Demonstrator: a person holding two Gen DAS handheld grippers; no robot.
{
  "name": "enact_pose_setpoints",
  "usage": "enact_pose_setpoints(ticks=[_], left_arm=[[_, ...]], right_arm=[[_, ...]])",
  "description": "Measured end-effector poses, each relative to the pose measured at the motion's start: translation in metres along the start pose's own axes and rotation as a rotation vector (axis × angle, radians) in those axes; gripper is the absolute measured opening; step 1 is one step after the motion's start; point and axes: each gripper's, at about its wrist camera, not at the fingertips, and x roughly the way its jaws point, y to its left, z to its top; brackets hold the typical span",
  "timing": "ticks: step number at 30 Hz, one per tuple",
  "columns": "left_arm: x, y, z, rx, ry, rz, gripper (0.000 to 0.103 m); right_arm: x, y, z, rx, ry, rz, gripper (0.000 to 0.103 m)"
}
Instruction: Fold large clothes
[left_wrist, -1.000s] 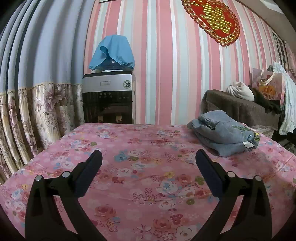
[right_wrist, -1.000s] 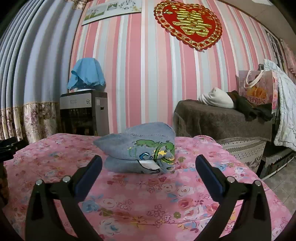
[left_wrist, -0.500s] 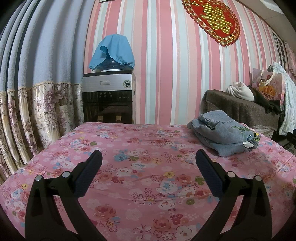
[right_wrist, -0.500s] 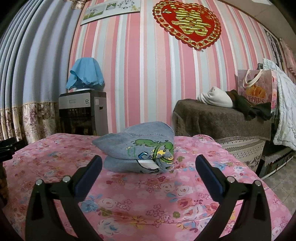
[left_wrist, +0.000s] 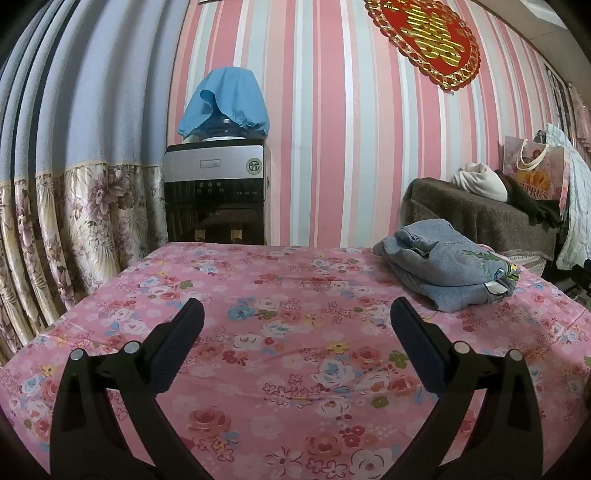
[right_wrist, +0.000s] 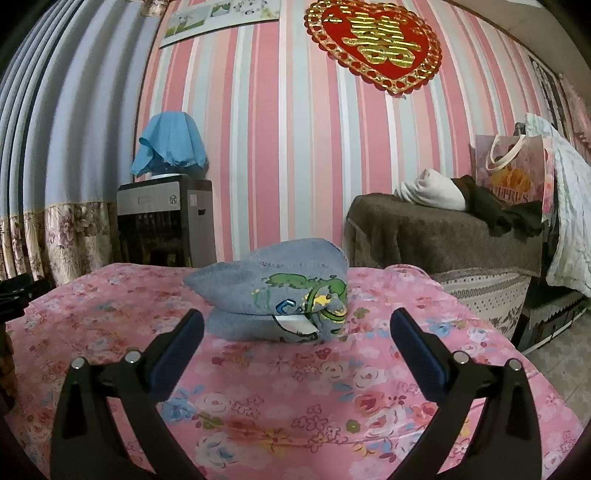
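Note:
A folded blue denim garment (right_wrist: 273, 295) with a green cartoon print lies on the pink floral table cover (right_wrist: 280, 417). In the left wrist view the garment (left_wrist: 443, 266) lies at the far right of the cover (left_wrist: 280, 332). My left gripper (left_wrist: 295, 325) is open and empty above the cover, well left of the garment. My right gripper (right_wrist: 295, 332) is open and empty, just in front of the garment and apart from it.
A water dispenser (left_wrist: 216, 195) under a blue cloth stands against the striped wall behind the table. A brown-covered cabinet (right_wrist: 439, 236) with clothes and a gift bag (right_wrist: 511, 173) stands at the right. Floral curtains (left_wrist: 62, 229) hang at the left.
Both grippers stay open. The right gripper has drifted slightly back from the garment. The left view has shifted very little.

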Motion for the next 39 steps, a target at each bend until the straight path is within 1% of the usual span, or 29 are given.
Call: enact_pose_setpoints(ticks=[39], left_arm=[[0.0016, -0.0020, -0.0020, 0.002, 0.005, 0.002, 0.100]], right_arm=[[0.0023, -0.0009, -0.0032, 0.002, 0.007, -0.004, 0.101]])
